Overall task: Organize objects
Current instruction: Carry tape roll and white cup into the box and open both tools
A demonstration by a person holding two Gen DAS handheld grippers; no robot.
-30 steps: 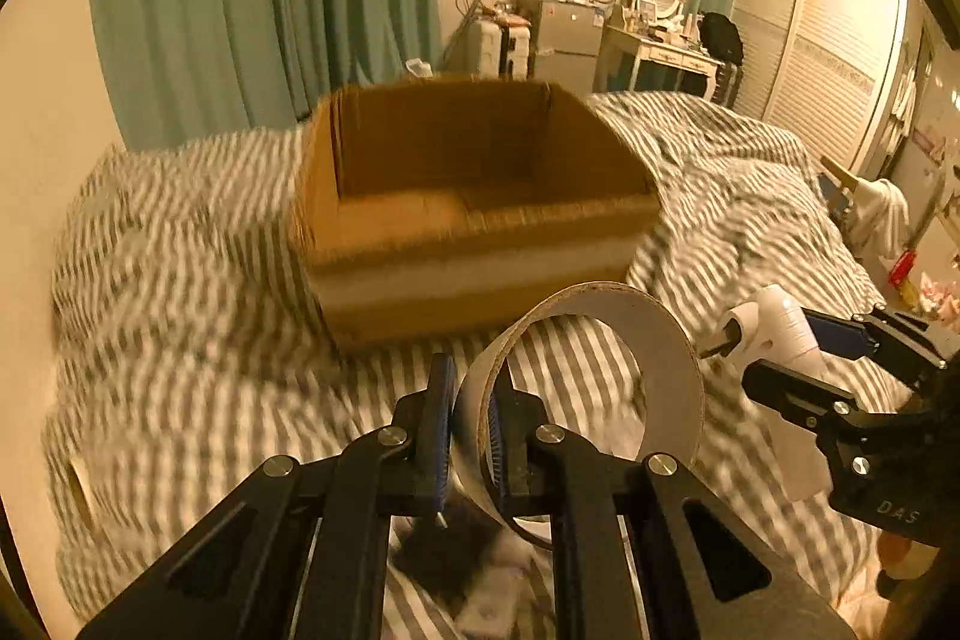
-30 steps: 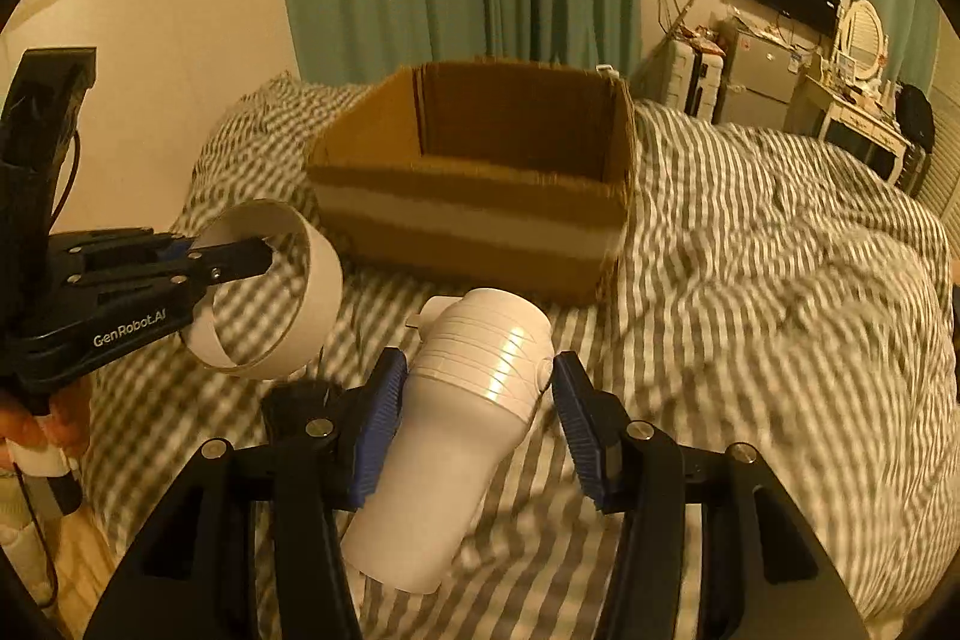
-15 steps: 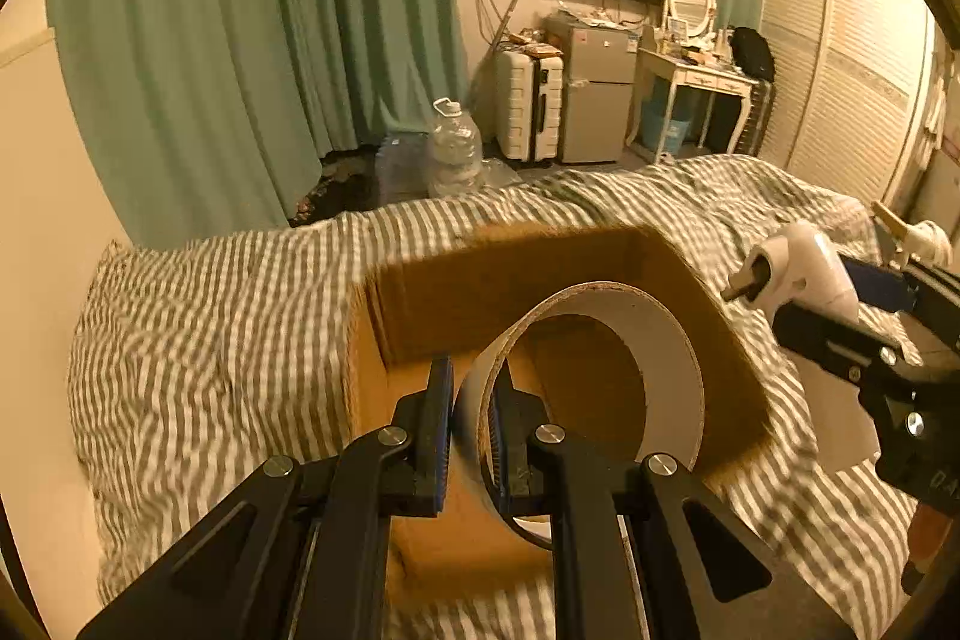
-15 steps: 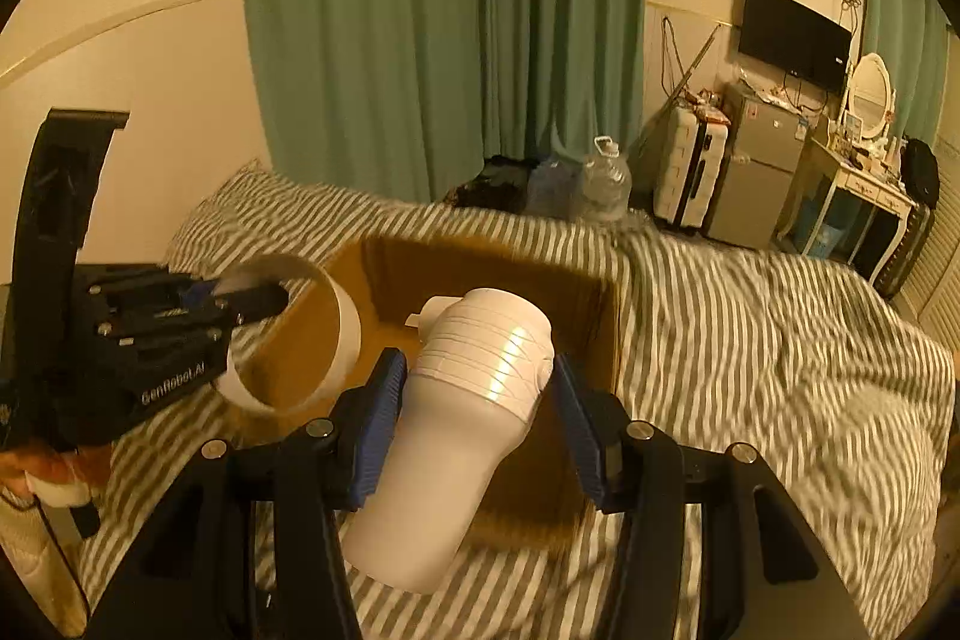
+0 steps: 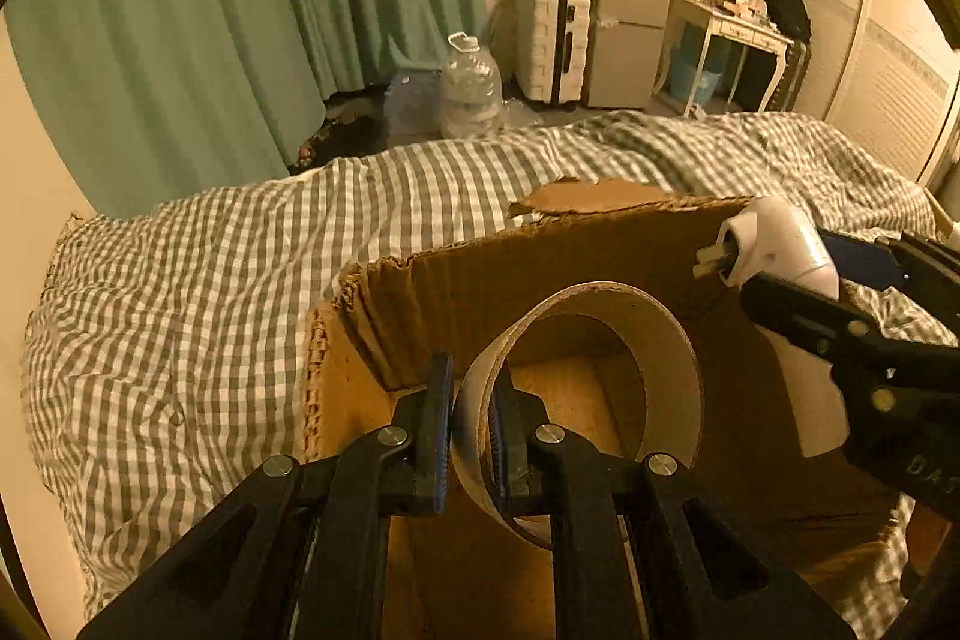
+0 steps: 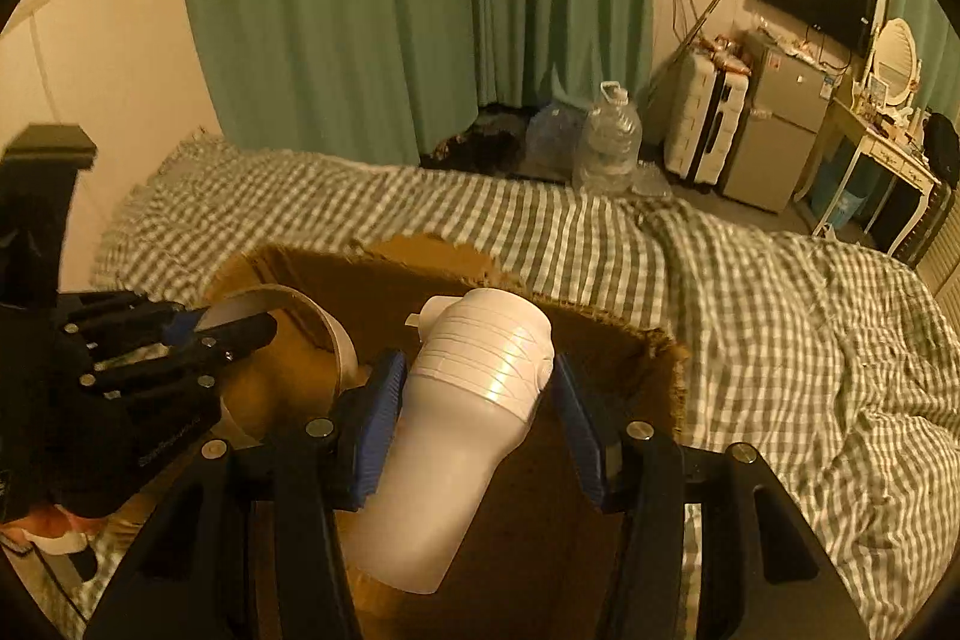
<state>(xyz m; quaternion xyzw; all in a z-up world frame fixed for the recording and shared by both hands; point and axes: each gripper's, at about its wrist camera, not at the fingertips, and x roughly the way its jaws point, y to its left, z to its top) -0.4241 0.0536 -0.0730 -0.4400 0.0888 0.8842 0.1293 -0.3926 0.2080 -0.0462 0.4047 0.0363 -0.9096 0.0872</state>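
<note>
My left gripper (image 5: 471,409) is shut on the wall of a white tape ring (image 5: 672,370) and holds it above the open brown cardboard box (image 5: 474,280). My right gripper (image 6: 474,412) is shut on a white plastic bottle (image 6: 462,424), tilted, also over the box (image 6: 600,340). The bottle (image 5: 780,244) and right gripper (image 5: 852,334) show at the right of the left wrist view. The ring (image 6: 312,322) and left gripper (image 6: 198,334) show at the left of the right wrist view.
The box sits on a bed with a green checked cover (image 5: 180,280). Beyond the bed are green curtains (image 6: 390,10), large water bottles (image 6: 609,148), a white suitcase (image 5: 552,40), a small fridge (image 6: 774,130) and a dressing table (image 5: 732,40).
Both grippers have moved forward from in front of the box to over its opening, still holding the ring and the bottle.
</note>
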